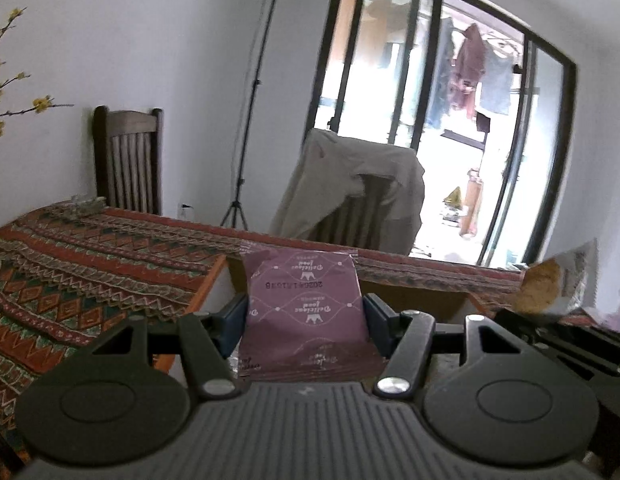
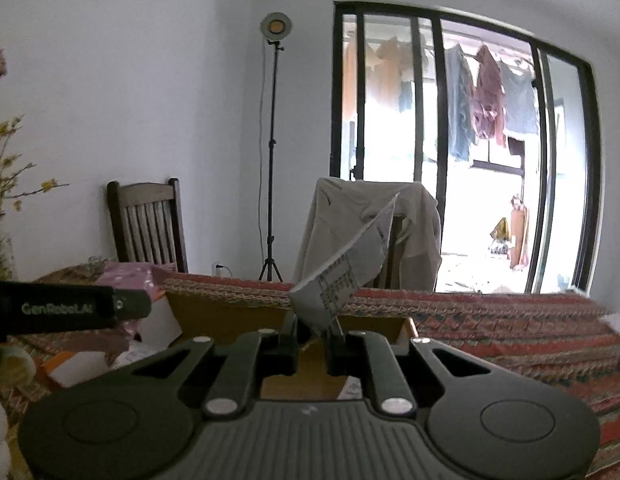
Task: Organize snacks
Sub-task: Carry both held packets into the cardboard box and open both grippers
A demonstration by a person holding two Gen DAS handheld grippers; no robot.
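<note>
A purple snack packet (image 1: 303,280) with upside-down print stands upright between the blue pads (image 1: 233,320) of my left gripper (image 1: 305,316), which is shut on its two side edges. My right gripper (image 2: 312,334) is shut on the lower corner of a silver-white snack packet (image 2: 346,272), which sticks up and to the right. From the left wrist view that silver packet (image 1: 558,280) hangs at the far right, showing a brown picture. In the right wrist view the left gripper's black body (image 2: 69,308) reaches in from the left with the purple packet (image 2: 125,276) behind it. Both packets hover over an open cardboard box (image 2: 229,312).
The table wears a red patterned cloth (image 1: 89,264). Behind it stand a dark wooden chair (image 1: 127,160), a chair draped with a beige garment (image 1: 362,184), a tripod lamp (image 2: 271,152) and a glass door (image 2: 490,140). White and orange boxes (image 2: 85,364) lie left of the cardboard box.
</note>
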